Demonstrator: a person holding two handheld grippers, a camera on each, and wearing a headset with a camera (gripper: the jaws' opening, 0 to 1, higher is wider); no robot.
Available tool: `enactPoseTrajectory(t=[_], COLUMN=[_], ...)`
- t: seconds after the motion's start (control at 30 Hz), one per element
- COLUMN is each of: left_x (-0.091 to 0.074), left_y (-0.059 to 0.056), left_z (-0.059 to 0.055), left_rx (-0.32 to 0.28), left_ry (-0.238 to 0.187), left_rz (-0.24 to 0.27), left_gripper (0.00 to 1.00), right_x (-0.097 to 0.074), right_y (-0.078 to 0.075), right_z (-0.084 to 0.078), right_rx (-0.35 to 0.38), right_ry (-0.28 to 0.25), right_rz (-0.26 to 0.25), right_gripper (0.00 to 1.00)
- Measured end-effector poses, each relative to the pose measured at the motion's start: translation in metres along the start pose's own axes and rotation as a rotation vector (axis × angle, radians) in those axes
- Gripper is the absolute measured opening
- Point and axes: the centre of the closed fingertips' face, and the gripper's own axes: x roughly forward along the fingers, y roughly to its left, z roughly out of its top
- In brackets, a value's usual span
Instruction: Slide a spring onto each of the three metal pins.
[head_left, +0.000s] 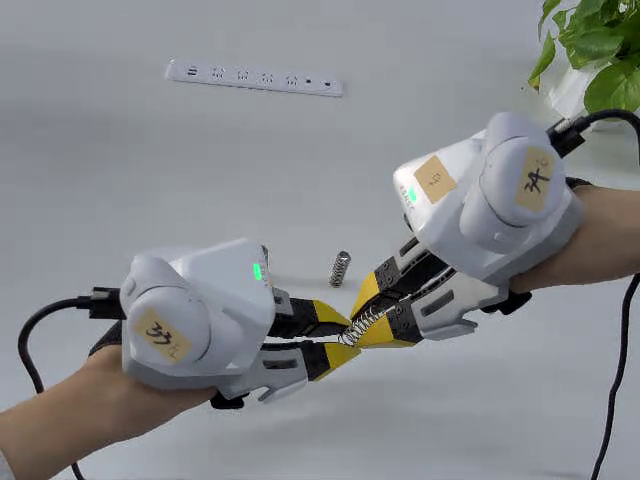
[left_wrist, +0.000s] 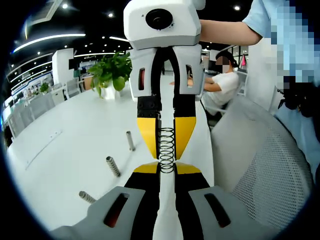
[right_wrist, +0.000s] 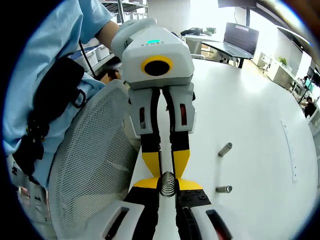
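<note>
**Desk:** What are you getting on the feeds?

**Operator:** I'm watching the two grippers meeting tip to tip over the white table (head_left: 200, 190). In the head view the left gripper (left_wrist: 166, 169) is pointing in from the lower left and the right gripper (right_wrist: 168, 186) from the upper right.

**Desk:** Where is the spring sitting?

**Operator:** The spring (head_left: 364, 323) is bridging both sets of jaws. In the left gripper view it is running straight up from my own yellow tips into the right gripper's yellow pads (left_wrist: 186, 131). In the right gripper view I'm seeing it end-on, a round coil between the tips.

**Desk:** How are the jaws standing?

**Operator:** Both pairs are nearly closed, each leaving just the spring's width. The left jaws are pinching one end of it. The right jaws are squeezing it along its sides.

**Desk:** And the pins?

**Operator:** I'm counting three in the left gripper view, standing in a row on the table, apart from the grippers. The bare pin (left_wrist: 130, 140) is standing farthest off. The middle pin (left_wrist: 113, 166) and the nearest pin (left_wrist: 86, 196) are each wearing a coil.

**Desk:** Anything else around?

**Operator:** A power strip (head_left: 255, 78) is lying at the far side of the table and a plant (head_left: 590, 50) is sitting at the far right corner. A mesh chair (right_wrist: 90, 175) is showing beside the table's edge.
</note>
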Motion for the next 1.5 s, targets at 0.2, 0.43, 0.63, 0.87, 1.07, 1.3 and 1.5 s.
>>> enactPoseTrajectory(t=[0.2,0.43,0.63,0.87,1.07,1.3,1.5], left_x=[0.001,0.002,0.002,-0.001,-0.008,-0.022,-0.034], left_y=[-0.001,-0.003,-0.005,0.0,0.013,0.029,0.04], left_z=[0.0,-0.001,-0.003,-0.007,-0.022,-0.037,-0.046], left_rx=[-0.002,-0.012,-0.018,-0.041,-0.125,-0.196,-0.224], left_ry=[0.0,-0.006,-0.011,-0.025,-0.035,-0.04,-0.039], left_rz=[0.0,-0.003,-0.003,0.017,0.079,0.156,0.213], left_gripper=[0.07,0.07,0.07,0.11,0.26,0.42,0.51], right_x=[0.0,0.001,0.003,0.005,0.005,0.004,0.002], right_y=[0.001,0.003,0.004,0.003,0.002,0.001,-0.001], right_z=[-0.001,-0.002,-0.002,-0.006,-0.013,-0.022,-0.03], right_rx=[-0.003,0.019,0.026,0.027,0.038,0.047,0.056], right_ry=[-0.001,0.001,0.002,0.013,0.026,0.044,0.059], right_rz=[0.001,0.003,0.006,0.004,0.0,-0.008,-0.014], right_gripper=[0.07,0.07,0.07,0.07,0.07,0.07,0.07])
